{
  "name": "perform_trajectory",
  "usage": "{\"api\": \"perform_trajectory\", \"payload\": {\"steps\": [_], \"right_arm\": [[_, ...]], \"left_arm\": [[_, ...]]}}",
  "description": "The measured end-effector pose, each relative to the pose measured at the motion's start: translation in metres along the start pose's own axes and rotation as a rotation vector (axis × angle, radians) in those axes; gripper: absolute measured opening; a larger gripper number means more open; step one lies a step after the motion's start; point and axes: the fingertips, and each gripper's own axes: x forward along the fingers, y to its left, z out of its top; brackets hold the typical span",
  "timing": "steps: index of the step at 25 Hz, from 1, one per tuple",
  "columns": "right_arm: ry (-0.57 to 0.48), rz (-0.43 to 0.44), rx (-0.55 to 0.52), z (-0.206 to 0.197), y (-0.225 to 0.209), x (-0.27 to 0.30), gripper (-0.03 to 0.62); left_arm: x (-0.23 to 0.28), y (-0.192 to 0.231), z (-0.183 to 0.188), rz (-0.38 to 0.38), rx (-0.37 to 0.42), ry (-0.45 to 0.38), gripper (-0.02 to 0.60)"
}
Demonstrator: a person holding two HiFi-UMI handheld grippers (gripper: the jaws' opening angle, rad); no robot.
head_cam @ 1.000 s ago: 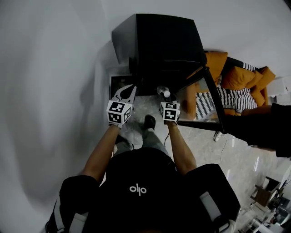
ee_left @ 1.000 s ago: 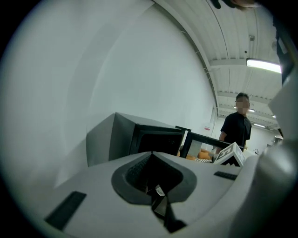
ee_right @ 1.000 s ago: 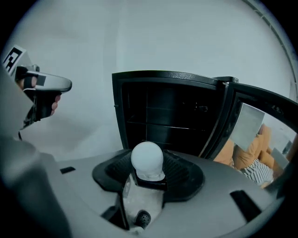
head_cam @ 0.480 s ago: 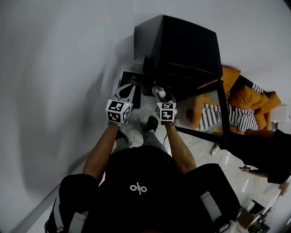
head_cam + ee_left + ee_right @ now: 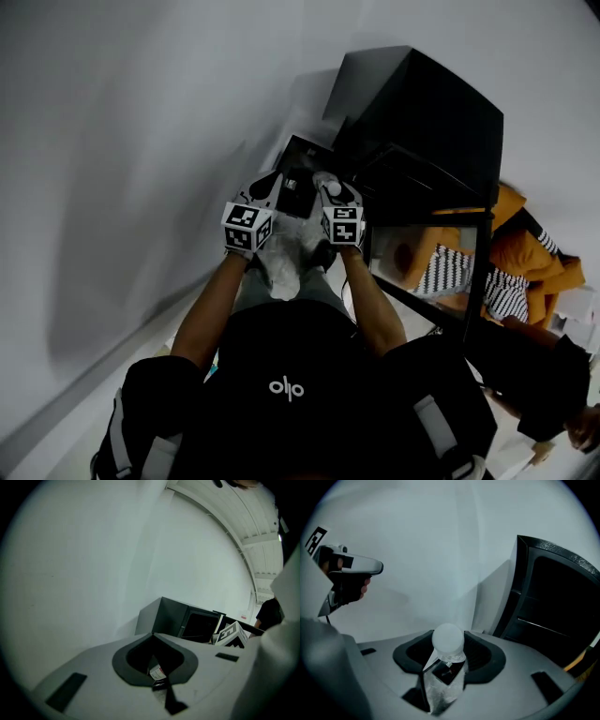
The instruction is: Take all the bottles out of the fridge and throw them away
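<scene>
A clear plastic bottle [image 5: 443,688] with a round white cap [image 5: 448,639] stands between the jaws of my right gripper [image 5: 445,667], which is shut on it. In the head view that gripper [image 5: 334,184] holds the bottle's cap [image 5: 334,188] up in front of the black fridge [image 5: 422,112], whose glass door [image 5: 431,258] hangs open to the right. My left gripper [image 5: 267,180] is beside it on the left, jaws together and holding nothing. A dark bin [image 5: 302,161] sits just beyond both grippers, between wall and fridge.
A white wall [image 5: 141,141] runs close along the left. Through the fridge's glass door I see orange and striped cushions [image 5: 511,272]. Another person's dark sleeve [image 5: 534,384] shows at the lower right. A white-labelled item [image 5: 157,672] shows past the left jaws.
Both grippers have moved left, away from the fridge opening and over the dark bin by the wall. The bottle stays in the right gripper. The view has swung left.
</scene>
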Motion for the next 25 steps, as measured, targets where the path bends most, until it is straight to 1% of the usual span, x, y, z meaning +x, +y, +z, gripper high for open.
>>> {"api": "perform_trajectory", "payload": {"steps": [4,6,9,14,21,25], "right_arm": [[0.035,0.034,-0.011,-0.012,0.002,0.027,0.202],[0.049,0.046,-0.016,-0.023,0.002,0.044,0.202],[0.096,0.069,-0.019,-0.056,0.006,0.071,0.202],[0.148,0.083,-0.014,-0.109,0.004,0.131,0.202],[0.208,0.103,0.014,-0.184,-0.002,0.182,0.202],[0.236,0.109,0.026,-0.219,-0.008,0.216,0.202]], "left_arm": [[0.006,0.011,-0.015,0.022,-0.021,0.019,0.000],[0.014,0.015,-0.030,0.026,-0.029,0.036,0.000],[0.025,0.017,-0.065,0.021,-0.058,0.075,0.000],[0.058,0.036,-0.123,0.009,-0.093,0.121,0.000],[0.082,0.052,-0.204,0.017,-0.145,0.198,0.000],[0.095,0.058,-0.234,0.015,-0.147,0.223,0.000]]}}
